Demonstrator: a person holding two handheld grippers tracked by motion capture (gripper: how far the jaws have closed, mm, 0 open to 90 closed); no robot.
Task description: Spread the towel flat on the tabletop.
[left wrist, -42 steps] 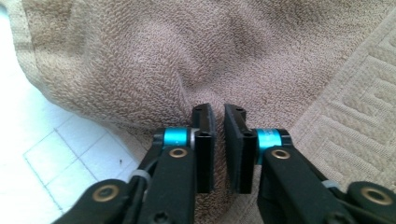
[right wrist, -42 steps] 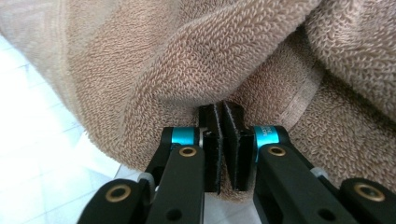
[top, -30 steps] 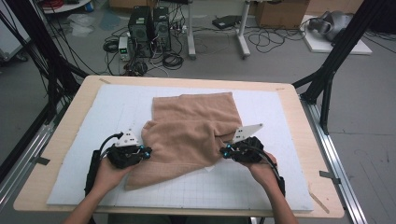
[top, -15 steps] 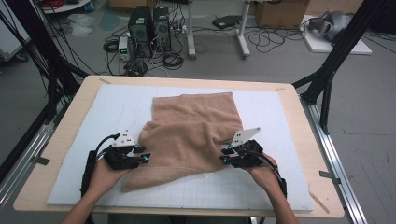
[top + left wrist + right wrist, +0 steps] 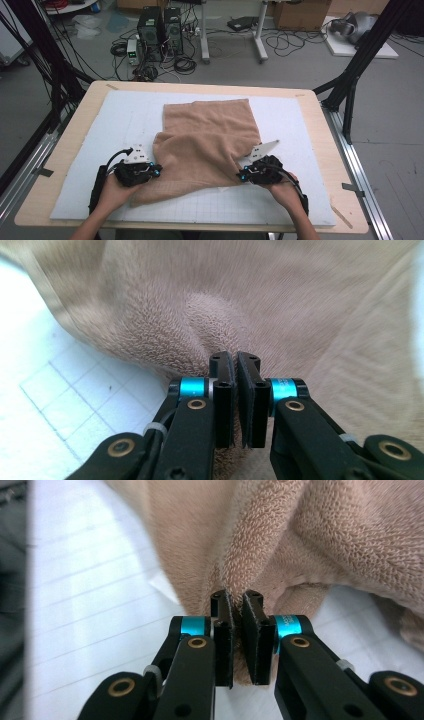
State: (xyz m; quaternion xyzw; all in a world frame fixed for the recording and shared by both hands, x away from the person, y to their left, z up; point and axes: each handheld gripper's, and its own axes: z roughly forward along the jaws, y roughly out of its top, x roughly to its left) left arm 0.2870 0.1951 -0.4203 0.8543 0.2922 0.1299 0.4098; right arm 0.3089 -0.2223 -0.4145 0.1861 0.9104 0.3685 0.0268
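White mat (image 5: 100,130) w/ tan towel (image 5: 210,130); both grippers (left (image 5: 156,172), right (image 5: 241,176)) fingers pinching it.

The high view looks forward and down from above the person's side of the table (image 5: 310,107); each gripper view rides close behind its own jaws, facing the tan towel (image 5: 207,137) (image 5: 280,305) (image 5: 310,535), which all three views share.

Showing as plain tan terry: the towel (image 5: 207,140). Lying white with a thin grey grid: the mat (image 5: 100,130). Showing pale wood: the worktop (image 5: 320,120). Appearing black with cyan bands: both hand-held grippers.
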